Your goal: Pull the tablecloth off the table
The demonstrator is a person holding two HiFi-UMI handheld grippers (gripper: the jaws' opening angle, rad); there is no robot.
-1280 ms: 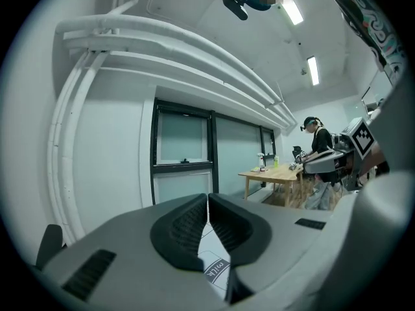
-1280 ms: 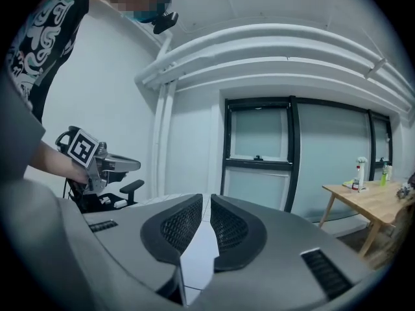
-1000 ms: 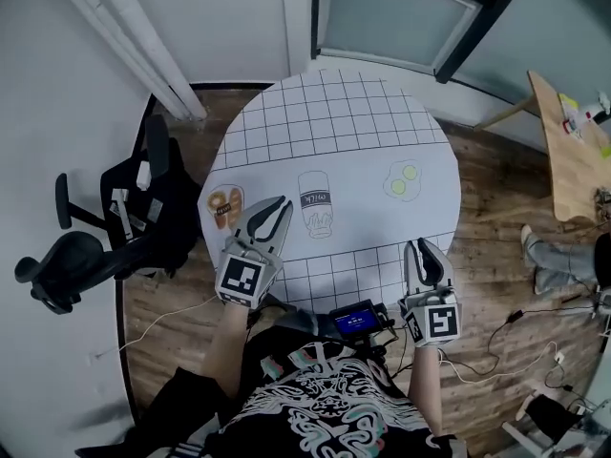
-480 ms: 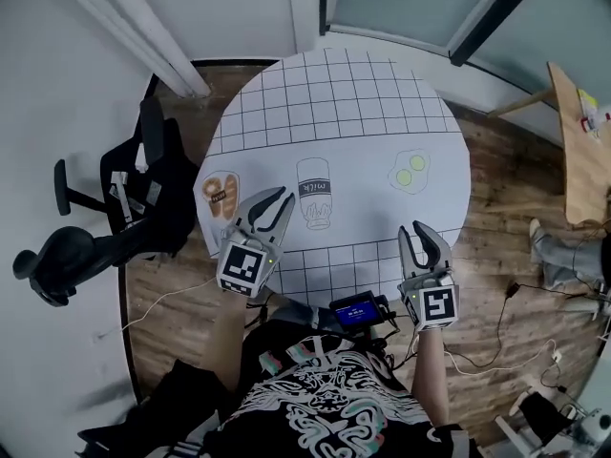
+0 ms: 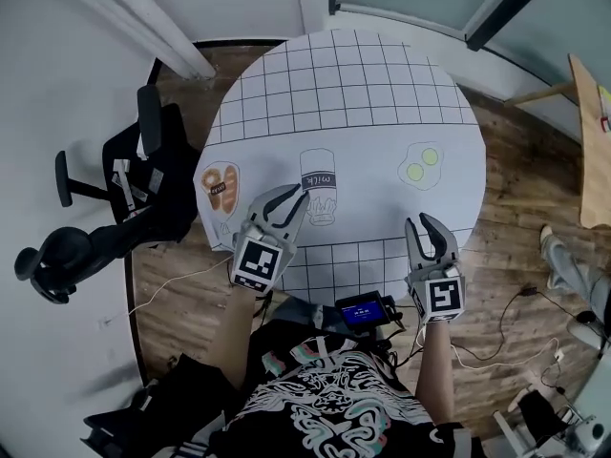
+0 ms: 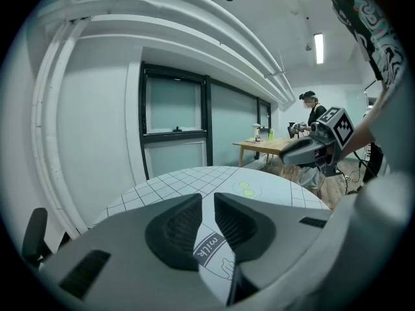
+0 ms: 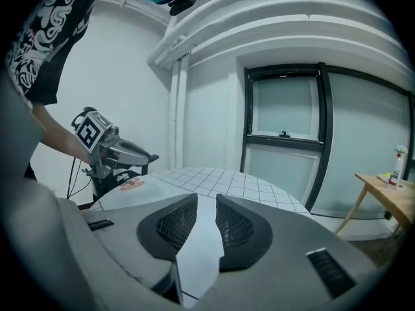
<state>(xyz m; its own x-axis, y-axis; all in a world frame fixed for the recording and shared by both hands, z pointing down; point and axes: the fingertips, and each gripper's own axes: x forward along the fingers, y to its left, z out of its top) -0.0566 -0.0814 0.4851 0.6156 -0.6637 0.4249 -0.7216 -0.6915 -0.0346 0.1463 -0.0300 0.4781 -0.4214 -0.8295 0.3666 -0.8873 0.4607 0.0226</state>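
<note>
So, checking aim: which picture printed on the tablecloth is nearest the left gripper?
The milk bottle print, the middle one, beside the left gripper, whose empty jaws have just been opening; the bread print and fried eggs print lie farther off.

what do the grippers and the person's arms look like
The left gripper and right gripper are light grey with curved claws, dark ribbed pads and a white cube of black square markers. The shirt is black, short-sleeved, with white swirls. The left claw has just been opening, nothing in it.

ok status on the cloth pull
Left gripper, right gripper empty, jaws slightly apart, left's just been opening. Cloth flat, ungripped. No objects on it.
</note>
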